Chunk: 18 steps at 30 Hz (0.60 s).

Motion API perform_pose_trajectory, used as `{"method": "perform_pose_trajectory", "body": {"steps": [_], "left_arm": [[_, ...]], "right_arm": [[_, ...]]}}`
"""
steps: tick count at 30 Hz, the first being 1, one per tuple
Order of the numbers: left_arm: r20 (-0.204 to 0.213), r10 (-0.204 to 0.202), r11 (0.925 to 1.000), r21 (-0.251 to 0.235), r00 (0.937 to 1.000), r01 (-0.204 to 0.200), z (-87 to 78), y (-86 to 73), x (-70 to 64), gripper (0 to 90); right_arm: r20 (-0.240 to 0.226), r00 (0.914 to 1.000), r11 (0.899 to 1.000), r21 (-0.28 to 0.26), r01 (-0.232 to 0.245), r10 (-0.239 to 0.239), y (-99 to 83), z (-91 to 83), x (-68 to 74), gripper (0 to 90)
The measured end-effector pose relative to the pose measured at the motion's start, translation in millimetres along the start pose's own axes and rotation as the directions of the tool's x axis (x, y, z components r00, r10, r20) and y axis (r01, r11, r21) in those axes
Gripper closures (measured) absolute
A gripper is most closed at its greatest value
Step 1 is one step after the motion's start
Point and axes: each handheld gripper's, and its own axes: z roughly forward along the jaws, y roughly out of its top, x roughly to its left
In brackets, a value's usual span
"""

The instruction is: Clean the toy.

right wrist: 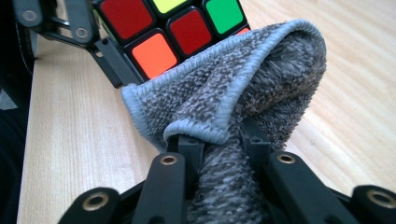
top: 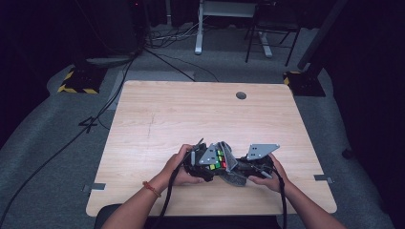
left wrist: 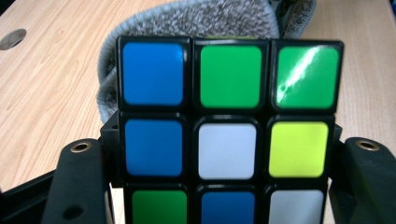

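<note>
At the lower centre of the table (top: 157, 114), the grey cloth (right wrist: 243, 93) bunches, soft and limp, pinched in the right gripper (right wrist: 223, 140), seemingly draped against the puzzle cube (left wrist: 228, 135). The left gripper (left wrist: 219, 186) clamps that rigid, glossy cube's side faces; no long axis, the white-centred face toward its camera.

Each tool is black, built of jointed links pinned with brass-coloured rivets. The left tool (top: 206, 164) and the right tool (top: 248, 167) each carry a grey three-cornered plate on top, dotted with small holes, and trail a black cable. The person's arms are bare, with an orange-red band (top: 152, 189) round the left wrist.
</note>
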Motion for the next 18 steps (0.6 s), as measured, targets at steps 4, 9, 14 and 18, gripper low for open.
{"method": "perform_pose_trajectory", "body": {"steps": [4,9,14,18], "left_arm": [[0.014,-0.004,0.9998,-0.018,0.9999,0.005,0.2,-0.6,0.7,32.8],[0.010,0.003,1.0000,-0.001,0.9999,-0.003,1.6,-0.2,-0.5,32.8],[0.000,0.024,0.9991,0.034,0.9997,-0.024,7.8,-0.3,-3.4,32.8],[0.009,0.031,0.9981,0.053,0.9995,-0.031,12.8,1.0,-5.5,32.8]], "right_arm": [[-0.022,0.9997,0.999,-0.042,-0.004,0.003,1.3,-6.3,-0.6,75.5],[-0.015,0.9998,0.999,-0.051,0.014,-0.015,3.2,-10.3,0.8,75.5],[-0.029,0.9995,0.996,-0.087,0.006,-0.008,5.7,-15.9,-0.1,75.4],[-0.041,0.9988,0.995,-0.100,0.021,-0.025,8.0,-15.4,4.3,75.1]]}}
